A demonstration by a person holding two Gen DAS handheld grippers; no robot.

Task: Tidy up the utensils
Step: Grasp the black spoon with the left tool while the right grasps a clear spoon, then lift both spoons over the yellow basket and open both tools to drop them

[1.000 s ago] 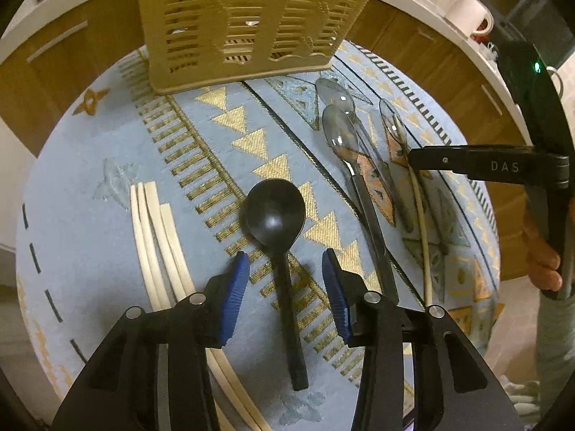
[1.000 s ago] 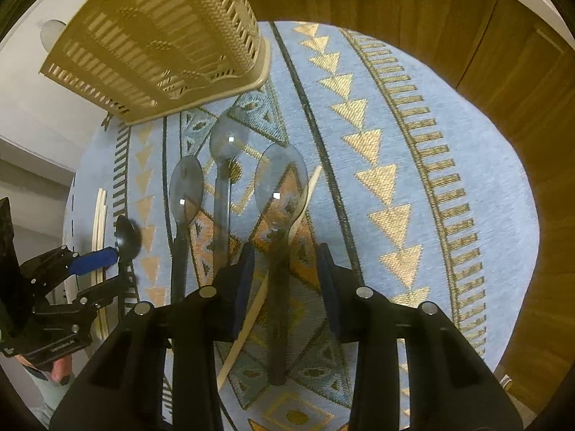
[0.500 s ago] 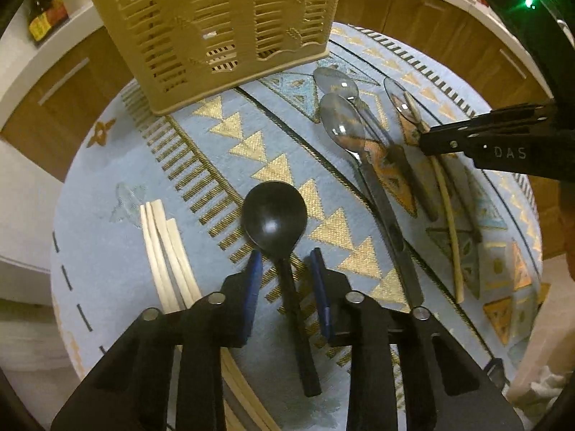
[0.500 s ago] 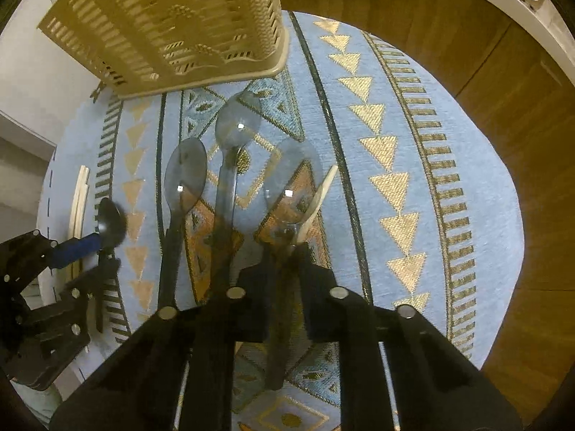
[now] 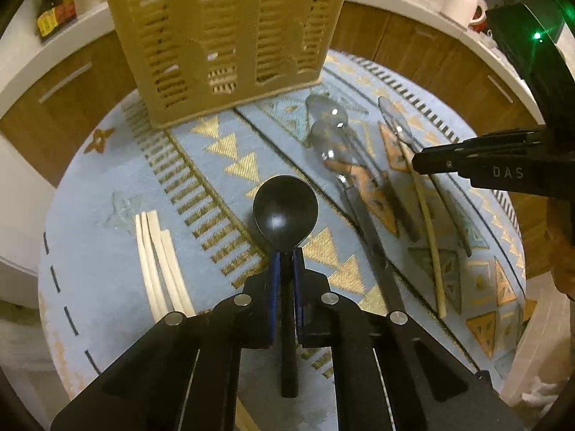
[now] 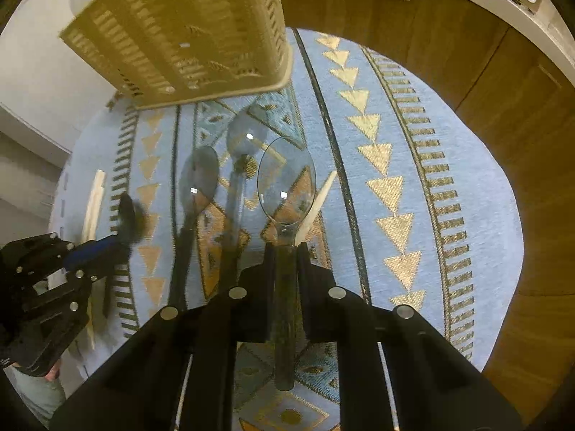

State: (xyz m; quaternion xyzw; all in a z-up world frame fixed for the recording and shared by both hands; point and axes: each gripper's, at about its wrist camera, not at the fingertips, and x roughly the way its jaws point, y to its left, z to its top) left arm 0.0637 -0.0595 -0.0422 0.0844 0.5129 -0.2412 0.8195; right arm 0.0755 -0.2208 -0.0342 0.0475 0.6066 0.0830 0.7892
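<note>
My left gripper (image 5: 286, 256) is shut on the handle of a black spoon (image 5: 285, 208), bowl pointing forward, lifted a little above the blue patterned mat (image 5: 107, 194). My right gripper (image 6: 286, 248) is shut on the handle of a clear plastic spoon (image 6: 286, 179), also raised off the mat. A tan slotted utensil basket (image 5: 226, 36) stands at the far edge of the mat; it also shows in the right wrist view (image 6: 187, 32). Two more clear spoons (image 6: 199, 176) (image 6: 246, 136) lie left of the held one.
Several pale chopsticks (image 5: 156, 255) lie at the mat's left. One single chopstick (image 6: 316, 204) lies beside the clear spoons. Wooden cabinet fronts (image 6: 467, 54) and a white counter (image 5: 413, 3) with a mug (image 5: 463, 3) ring the round table.
Both grippers closed from open onto their spoons: the left on the black spoon, the right on the clear spoon. Both spoons have lifted off the mat towards the basket.
</note>
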